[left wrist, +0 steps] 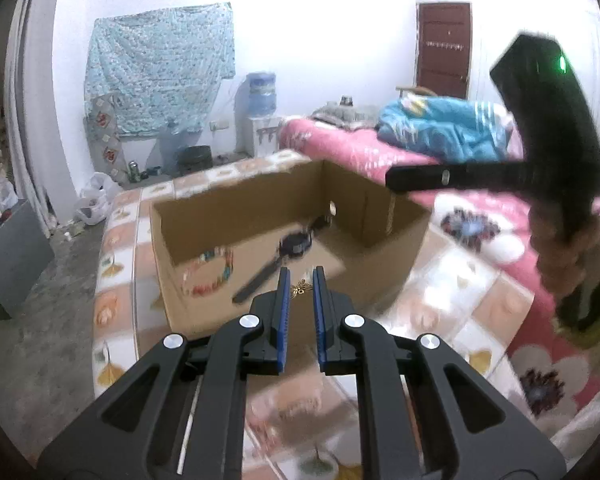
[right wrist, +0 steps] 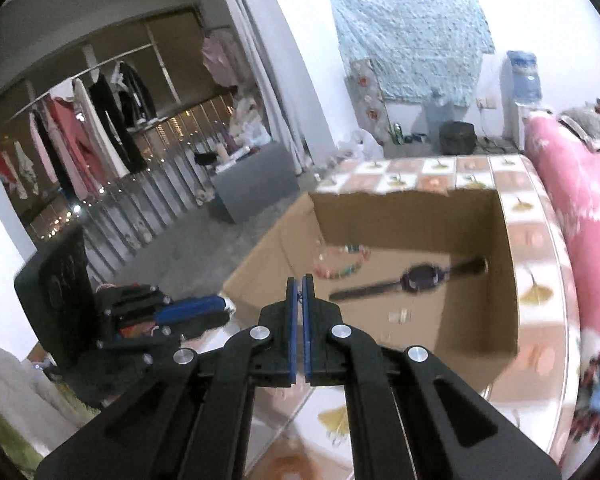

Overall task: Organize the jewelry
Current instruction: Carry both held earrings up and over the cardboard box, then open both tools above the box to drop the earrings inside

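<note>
An open cardboard box (left wrist: 260,196) (right wrist: 504,280) sits on a tiled quilt. Inside lie a black wristwatch (left wrist: 294,246) (right wrist: 420,278) and a colourful bead bracelet (left wrist: 212,272) (right wrist: 342,262). My left gripper (left wrist: 301,280) hovers at the box's near edge; its blue pads stand narrowly apart around a small gold ornament (left wrist: 301,289). My right gripper (right wrist: 299,292) is shut above the box's left wall, with a tiny dark piece (right wrist: 299,298) pinched at its tips; what it is I cannot tell. The right gripper's body (left wrist: 548,128) shows at the right of the left wrist view, the left gripper (right wrist: 180,312) low left in the right wrist view.
A pink floral bedspread (left wrist: 480,220) (right wrist: 580,208) with a blue blanket (left wrist: 440,128) lies to the right. A grey box (right wrist: 256,184), clothes rack (right wrist: 80,120) and water dispenser (left wrist: 260,120) stand on the floor beyond. A small pale item (right wrist: 398,316) lies in the box.
</note>
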`<state>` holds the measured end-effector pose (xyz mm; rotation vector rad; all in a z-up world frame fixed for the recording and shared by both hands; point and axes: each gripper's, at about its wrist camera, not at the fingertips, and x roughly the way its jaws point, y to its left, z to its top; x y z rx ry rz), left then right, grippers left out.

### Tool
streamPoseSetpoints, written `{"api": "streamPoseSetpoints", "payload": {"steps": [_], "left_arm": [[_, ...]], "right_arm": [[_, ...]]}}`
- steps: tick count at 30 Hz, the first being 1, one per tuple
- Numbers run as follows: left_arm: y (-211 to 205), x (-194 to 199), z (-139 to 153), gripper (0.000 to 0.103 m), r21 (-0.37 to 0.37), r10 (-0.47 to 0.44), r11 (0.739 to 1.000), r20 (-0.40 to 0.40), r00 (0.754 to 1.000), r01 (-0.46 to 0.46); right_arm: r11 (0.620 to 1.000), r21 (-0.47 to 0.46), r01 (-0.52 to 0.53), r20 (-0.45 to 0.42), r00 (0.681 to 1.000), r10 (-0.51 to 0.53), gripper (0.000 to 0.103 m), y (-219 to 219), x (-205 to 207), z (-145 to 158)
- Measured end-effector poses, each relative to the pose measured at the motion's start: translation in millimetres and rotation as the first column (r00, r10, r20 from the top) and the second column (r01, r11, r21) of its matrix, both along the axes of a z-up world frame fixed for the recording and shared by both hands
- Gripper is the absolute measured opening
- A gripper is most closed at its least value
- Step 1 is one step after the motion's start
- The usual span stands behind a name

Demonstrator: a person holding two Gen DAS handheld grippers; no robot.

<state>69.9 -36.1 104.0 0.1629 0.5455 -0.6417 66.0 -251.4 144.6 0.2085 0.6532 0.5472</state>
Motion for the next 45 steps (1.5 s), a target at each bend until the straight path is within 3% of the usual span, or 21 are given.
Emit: {"api": "streamPoseSetpoints", "payload": {"steps": [2, 5, 8, 10, 14, 20, 22, 29, 32, 39, 45], "left_arm": [[-2.7, 21.5, 2.3, 0.010, 0.002, -0.013, 1.000, -0.035, 0.999, 0.013], [-7.0, 70.1, -11.2, 0.010, 0.007, -0.021, 1.000, -0.192, 0.981, 0.023], [-9.1, 115.4, -37.5, 0.010, -0.014, -0.040, 0.999, -0.384, 0.923, 0.038], [-12.4, 136.8, -52.7, 0.010, -0.009, -0.046, 0.999, -0.463, 0.885, 0.047], [-17.3, 152.9, -68.3, 0.010, 0.054, -0.014, 0.997, -0.499, 0.867, 0.047], [-21.8, 164.3, -74.7, 0.012, 0.101, 0.012, 0.994, -0.519, 0.855, 0.047], [-22.3, 169.5, -76.6, 0.023, 0.104, 0.022, 0.994, -0.531, 0.847, 0.039], [-21.0, 168.4, -70.4, 0.033, 0.088, 0.025, 0.996, -0.507, 0.862, 0.023], [-18.0, 166.1, -65.7, 0.036, 0.079, 0.032, 0.997, -0.491, 0.870, 0.007], [1.7, 143.3, -31.8, 0.052, 0.029, 0.052, 0.999, -0.387, 0.920, -0.044], [36.9, 98.3, 2.2, 0.067, -0.012, 0.090, 0.995, -0.251, 0.964, -0.096]], "right_arm": [[1.000, 0.001, -0.002, -0.015, 1.000, 0.002, 0.003, -4.2, 13.6, -0.2], [1.000, -0.003, -0.003, -0.081, 0.997, 0.003, 0.003, -10.9, 44.8, -10.0], [1.000, -0.022, 0.004, -0.163, 0.987, -0.008, 0.003, -16.0, 69.2, -26.1], [0.998, -0.062, 0.017, -0.208, 0.978, -0.030, 0.003, -19.1, 85.1, -39.1], [0.995, -0.101, 0.019, -0.273, 0.961, -0.046, 0.003, -25.4, 104.7, -58.5], [0.985, -0.169, 0.019, -0.286, 0.956, -0.068, 0.003, -27.4, 117.2, -69.1], [0.982, -0.189, 0.023, -0.280, 0.957, -0.077, 0.003, -25.9, 118.6, -68.5], [0.979, -0.201, 0.043, -0.261, 0.961, -0.096, 0.005, -28.6, 120.0, -64.4], [0.978, -0.197, 0.068, -0.244, 0.963, -0.116, 0.018, -32.9, 118.5, -59.3], [0.983, -0.140, 0.115, -0.166, 0.976, -0.138, 0.022, -45.3, 97.5, -29.9], [0.992, -0.062, 0.112, -0.047, 0.992, -0.115, 0.023, -49.6, 43.1, 3.5]]}}
